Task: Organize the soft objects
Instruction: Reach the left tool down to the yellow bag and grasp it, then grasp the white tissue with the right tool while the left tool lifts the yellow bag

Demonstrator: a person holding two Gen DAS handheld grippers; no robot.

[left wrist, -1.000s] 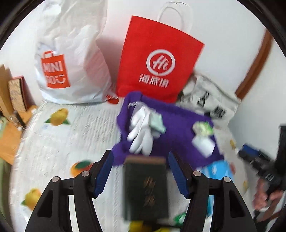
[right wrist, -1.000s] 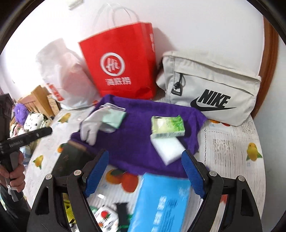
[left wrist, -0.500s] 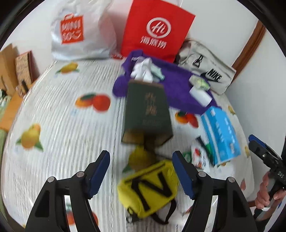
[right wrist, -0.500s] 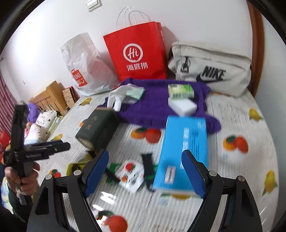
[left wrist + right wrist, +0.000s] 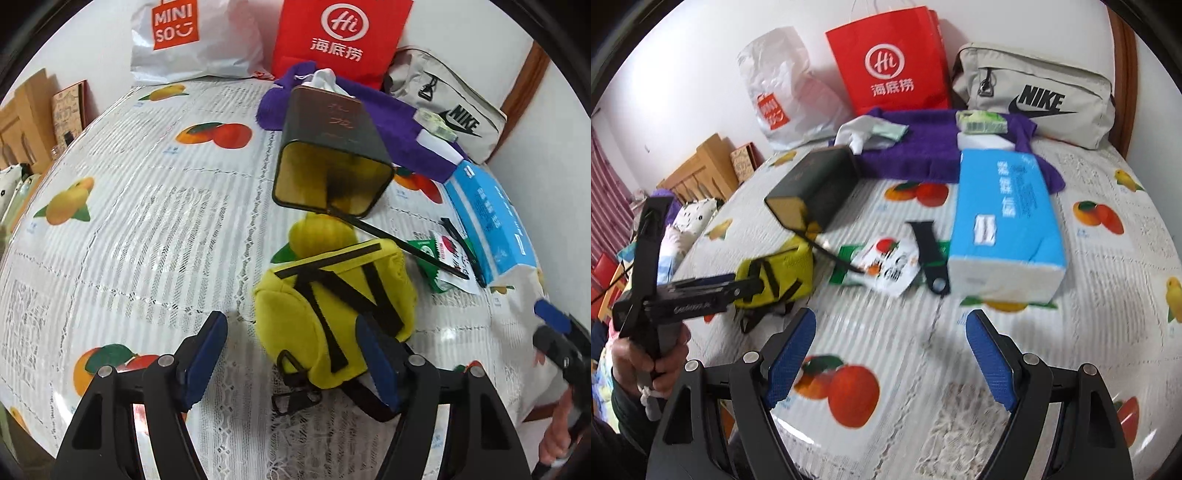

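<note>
A yellow pouch with black straps [image 5: 332, 306] lies on the fruit-print tablecloth; it also shows in the right wrist view [image 5: 775, 275]. My left gripper [image 5: 291, 362] is open, its jaws either side of the pouch's near end, not closed on it. A purple towel [image 5: 391, 114] at the back carries white gloves [image 5: 855, 133], a green tissue pack [image 5: 982, 122] and a white sponge [image 5: 982, 142]. A blue tissue pack [image 5: 1004, 218] lies right of centre. My right gripper [image 5: 886, 358] is open and empty above the near cloth.
A dark tin [image 5: 332, 147] lies on its side with its mouth toward me. A snack packet [image 5: 886, 266] and black strap [image 5: 929, 254] lie mid-table. A red paper bag [image 5: 892, 59], white Miniso bag [image 5: 192, 37] and Nike bag [image 5: 1034, 96] stand against the wall.
Both grippers have pulled back from the towel toward the near side of the table. The left one has dropped low around the yellow pouch. Both stay open.
</note>
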